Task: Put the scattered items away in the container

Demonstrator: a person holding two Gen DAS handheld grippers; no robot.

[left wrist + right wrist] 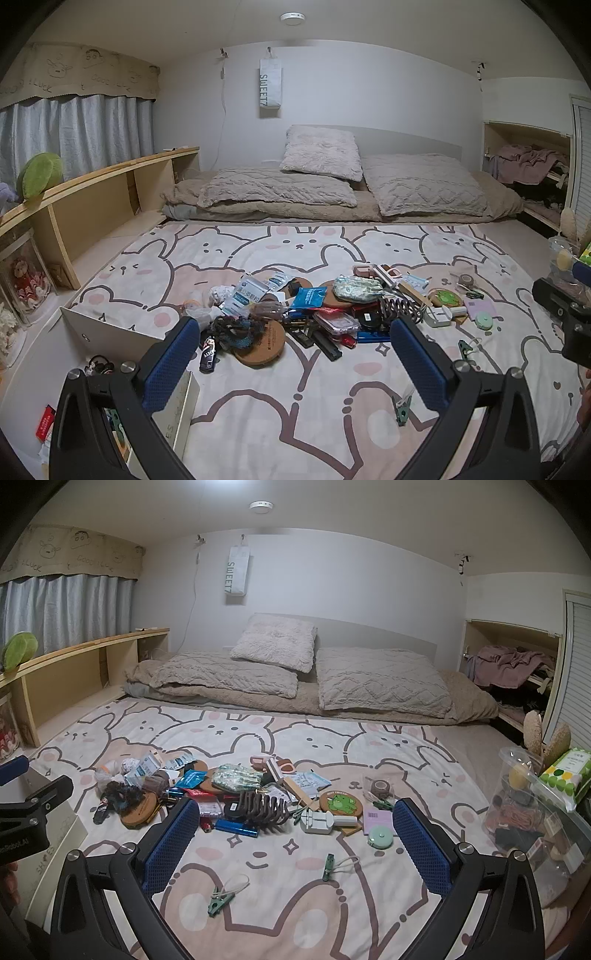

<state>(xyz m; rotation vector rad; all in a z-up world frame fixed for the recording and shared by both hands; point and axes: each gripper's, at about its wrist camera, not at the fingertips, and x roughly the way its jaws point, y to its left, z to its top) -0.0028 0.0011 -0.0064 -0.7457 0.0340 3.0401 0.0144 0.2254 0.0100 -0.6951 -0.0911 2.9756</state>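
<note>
1. The left gripper [291,363] hangs above the near part of the bed's pink cartoon-animal blanket [332,424], its blue-padded jaws spread wide with nothing between them.
2. The right gripper [295,843] hangs likewise over the blanket [295,915], jaws fully spread and empty.
3. The scattered items form a heap [314,314] in the middle of the blanket: a round cork coaster [260,341], a black battery [208,354], a dark brown hair claw clip [264,806], a blue lighter-like tube [236,828], a round frog-print coaster [340,804] and a mint-green tape measure [381,837].
4. Two green clothes pegs with cords lie apart from the heap, nearer the blanket's front edge: one [221,904] just ahead of the right gripper's left finger, the other [328,867] between its fingers.
5. A white open-topped box [110,332], the container, sits at the blanket's left edge, beside the left gripper, with a few small things inside.
6. A clear plastic tub [535,812] of oddments stands at the bed's right edge.
</note>
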